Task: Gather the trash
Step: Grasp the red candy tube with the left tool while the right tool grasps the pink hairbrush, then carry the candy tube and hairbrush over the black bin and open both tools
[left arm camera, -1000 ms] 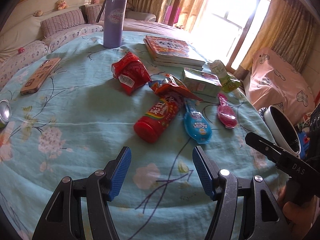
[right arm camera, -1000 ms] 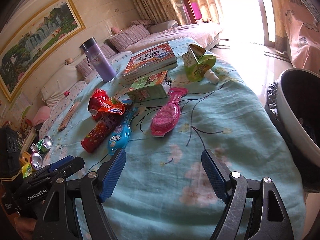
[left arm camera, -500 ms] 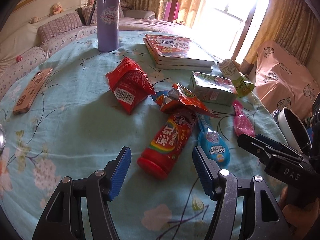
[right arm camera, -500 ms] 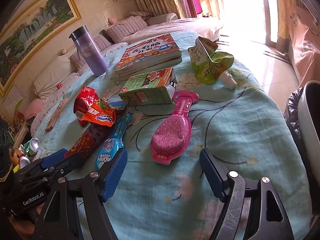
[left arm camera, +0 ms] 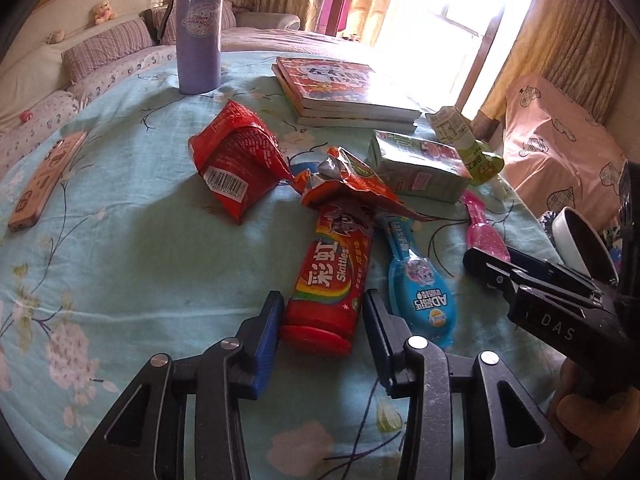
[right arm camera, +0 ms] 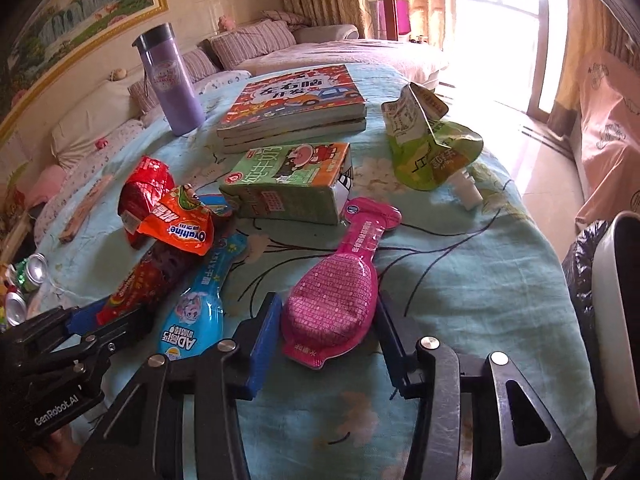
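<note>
A red Skittles tube (left arm camera: 332,276) lies on the light blue floral cloth (left arm camera: 120,260), its capped end between the blue pads of my left gripper (left arm camera: 322,312). Those jaws are closing and the pads meet the tube's sides. A pink pouch (right arm camera: 340,296) lies flat with its wide end between the pads of my right gripper (right arm camera: 328,316), whose jaws are also closing and touch both its edges. Between the two items lies a blue pouch (left arm camera: 424,292). An orange Ovaltine wrapper (right arm camera: 180,228) rests on the tube's far end.
Further back lie a red wrapper (left arm camera: 236,168), a green milk carton (right arm camera: 288,184), a green spout pouch (right arm camera: 432,152), stacked books (right arm camera: 296,104) and a purple bottle (left arm camera: 198,28). A white bin with a black liner (right arm camera: 616,320) stands off the right edge. Cans (right arm camera: 30,272) sit at the left.
Both grippers moved forward and down over the cloth. The left jaws narrowed around the Skittles tube, and the right jaws narrowed around the pink pouch.
</note>
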Motion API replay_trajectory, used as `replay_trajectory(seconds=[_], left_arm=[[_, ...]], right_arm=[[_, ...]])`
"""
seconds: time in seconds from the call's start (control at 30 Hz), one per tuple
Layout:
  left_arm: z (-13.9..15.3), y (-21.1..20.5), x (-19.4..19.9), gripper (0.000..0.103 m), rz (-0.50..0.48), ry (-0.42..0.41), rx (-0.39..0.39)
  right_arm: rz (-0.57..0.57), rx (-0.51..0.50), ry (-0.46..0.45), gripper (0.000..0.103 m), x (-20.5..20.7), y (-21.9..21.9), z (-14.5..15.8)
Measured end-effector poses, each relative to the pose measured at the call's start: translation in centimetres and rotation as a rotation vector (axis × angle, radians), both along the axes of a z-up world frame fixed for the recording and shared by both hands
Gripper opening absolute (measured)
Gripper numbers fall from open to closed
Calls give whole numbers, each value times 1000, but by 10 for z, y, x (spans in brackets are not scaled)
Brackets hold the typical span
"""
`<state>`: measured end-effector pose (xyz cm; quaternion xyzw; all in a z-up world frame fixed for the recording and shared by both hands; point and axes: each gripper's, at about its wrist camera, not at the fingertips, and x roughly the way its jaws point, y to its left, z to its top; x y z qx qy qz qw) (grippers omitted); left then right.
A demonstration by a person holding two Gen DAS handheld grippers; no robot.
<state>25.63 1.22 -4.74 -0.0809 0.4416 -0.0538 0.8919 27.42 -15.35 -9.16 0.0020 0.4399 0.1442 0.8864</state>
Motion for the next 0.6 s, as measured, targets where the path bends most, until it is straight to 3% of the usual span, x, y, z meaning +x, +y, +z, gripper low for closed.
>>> replay_trajectory(seconds=[0.3,0.6], left_arm=[[17,-11,-33,36,-21,-44,-56],[44,-45,-64,35,-108,-111,-81]], right_arm=[[-7,90,-21,48,-35,-34,12],[-35,137,-62,48,-66,-69,32]])
